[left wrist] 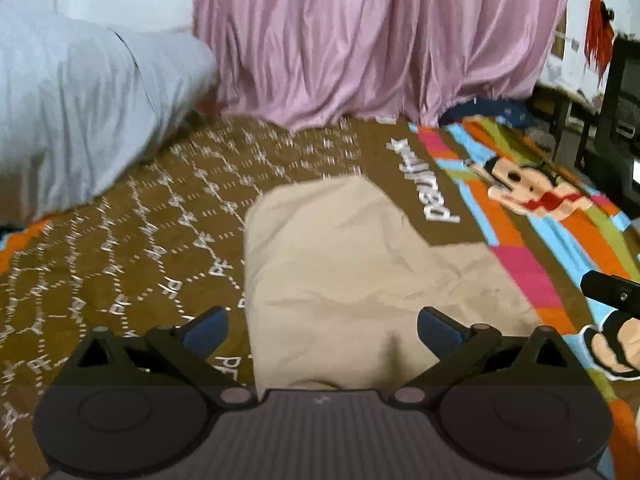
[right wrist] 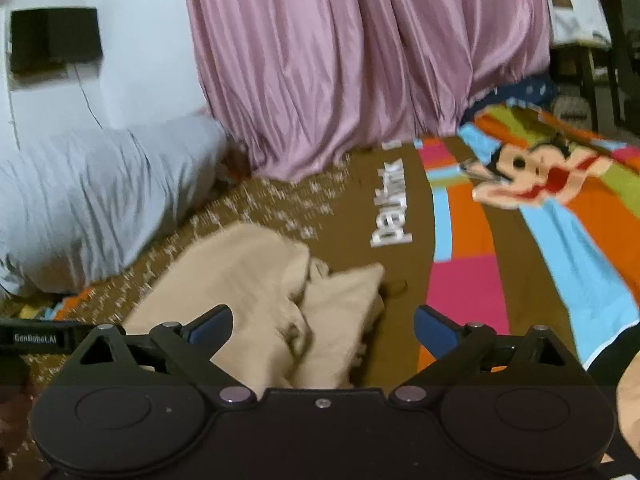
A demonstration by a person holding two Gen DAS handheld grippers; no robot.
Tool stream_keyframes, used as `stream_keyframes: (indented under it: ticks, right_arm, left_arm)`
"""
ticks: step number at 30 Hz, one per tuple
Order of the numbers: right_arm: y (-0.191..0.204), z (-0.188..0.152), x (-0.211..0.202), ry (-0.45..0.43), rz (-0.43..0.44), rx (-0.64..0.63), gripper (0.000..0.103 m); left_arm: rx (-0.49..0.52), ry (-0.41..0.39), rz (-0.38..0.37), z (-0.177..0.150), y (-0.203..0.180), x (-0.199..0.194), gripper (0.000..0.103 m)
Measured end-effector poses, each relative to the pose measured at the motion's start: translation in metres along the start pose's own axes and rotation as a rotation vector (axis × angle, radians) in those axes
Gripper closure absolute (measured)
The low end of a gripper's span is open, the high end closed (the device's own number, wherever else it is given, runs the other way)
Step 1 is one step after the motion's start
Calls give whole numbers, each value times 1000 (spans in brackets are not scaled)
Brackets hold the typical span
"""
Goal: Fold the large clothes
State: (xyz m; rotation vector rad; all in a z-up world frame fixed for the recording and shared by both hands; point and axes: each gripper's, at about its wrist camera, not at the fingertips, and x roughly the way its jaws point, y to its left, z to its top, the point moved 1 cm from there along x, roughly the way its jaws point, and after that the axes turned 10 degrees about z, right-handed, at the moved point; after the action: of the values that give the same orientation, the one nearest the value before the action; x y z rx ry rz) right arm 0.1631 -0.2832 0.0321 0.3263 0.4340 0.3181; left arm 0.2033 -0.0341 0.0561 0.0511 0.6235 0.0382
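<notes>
Your left gripper (left wrist: 322,334) is spread wide, with its 2 blue fingertips (left wrist: 208,332) far apart and pinching nothing. Your right gripper (right wrist: 323,330) is spread wide too, and nothing is pinched in it.

The tan garment (left wrist: 352,264) lies on the bed, on the brown blanket (left wrist: 132,240) with the white pattern. In the left wrist view it runs from between the fingertips up toward the middle of the bed. Its left edge is a long straight line, its far edge is rounded at the corners, and its right edge has a step in it. In the right wrist view the tan garment (right wrist: 260,300) looks bunched, with a deep crease down its middle and 2 soft lumps side by side. Both views are a bit blurred, so you cannot tell small folds.

There is open blanket to the left of the garment and more past its far edge. To its right lie bright stripes of pink, orange and blue, and a cartoon monkey face (left wrist: 524,188). A grey pillow (left wrist: 88,108) sits at the far left of the bed. The pink curtain (left wrist: 372,40) hangs down to the far edge of the bed. In the left wrist view, the black tip of the other gripper (left wrist: 612,290) pokes in at the right edge, well apart from the garment.
</notes>
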Motion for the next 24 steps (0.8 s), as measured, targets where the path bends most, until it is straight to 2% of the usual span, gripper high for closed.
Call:
stream_keyframes:
  ticks: [5, 11, 15, 19, 24]
  right_arm:
    - [25, 8, -41, -95, 31, -47, 1]
    - [53, -4, -93, -163, 34, -161, 1]
    - [69, -20, -121, -172, 26, -227, 1]
    - [82, -39, -144, -174, 27, -257, 1]
    - [96, -64, -168, -164, 11, -266, 1]
  left_arm:
    - [-58, -49, 45, -11, 10, -55, 1]
    - [-127, -53, 98, -42, 32, -103, 1]
    - [-158, -50, 129, -63, 42, -132, 1]
    - [-133, -51, 145, -76, 43, -154, 1]
    - [-105, -108, 179, -103, 37, -180, 1]
